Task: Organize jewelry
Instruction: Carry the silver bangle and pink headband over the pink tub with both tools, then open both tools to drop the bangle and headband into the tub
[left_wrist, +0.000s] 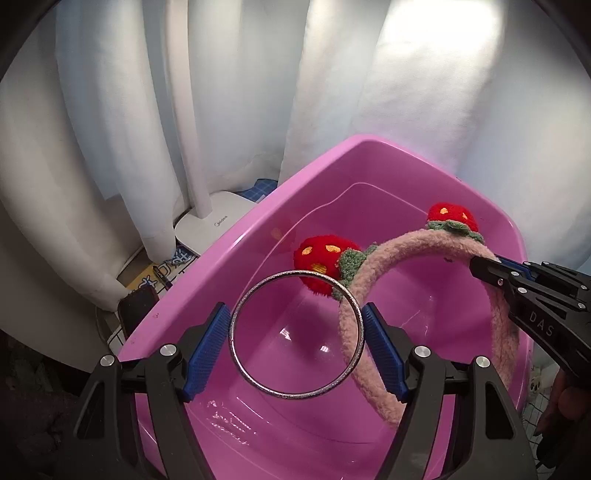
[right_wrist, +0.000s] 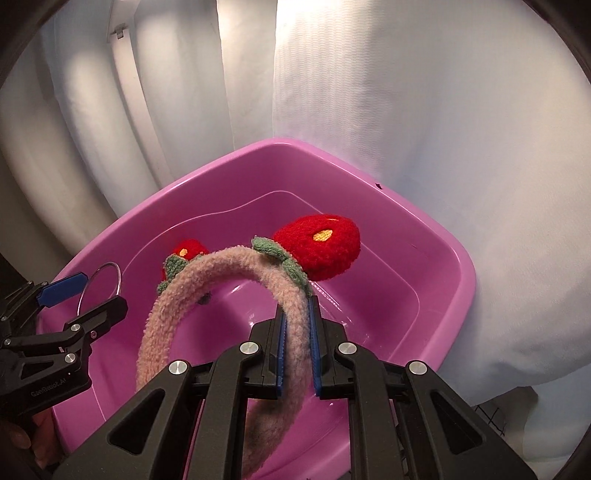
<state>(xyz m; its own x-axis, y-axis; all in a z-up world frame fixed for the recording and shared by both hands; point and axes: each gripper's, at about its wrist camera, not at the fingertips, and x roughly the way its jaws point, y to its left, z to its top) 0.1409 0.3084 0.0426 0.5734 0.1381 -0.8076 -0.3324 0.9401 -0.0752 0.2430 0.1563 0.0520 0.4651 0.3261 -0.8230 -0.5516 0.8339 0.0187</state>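
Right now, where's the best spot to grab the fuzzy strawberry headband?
On the plain fuzzy band, as the right gripper does now, closing across it from the sides. The headband arches up over the pink tub, so that stretch is thin and easy to reach. The strawberries are bulgy and would probably squish or slip.

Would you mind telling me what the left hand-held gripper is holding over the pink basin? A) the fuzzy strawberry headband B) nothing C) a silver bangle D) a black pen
C: the left hand-held gripper has its blue pads against both sides of the silver bangle above the pink basin, while the right hand-held gripper clamps the strawberry headband.
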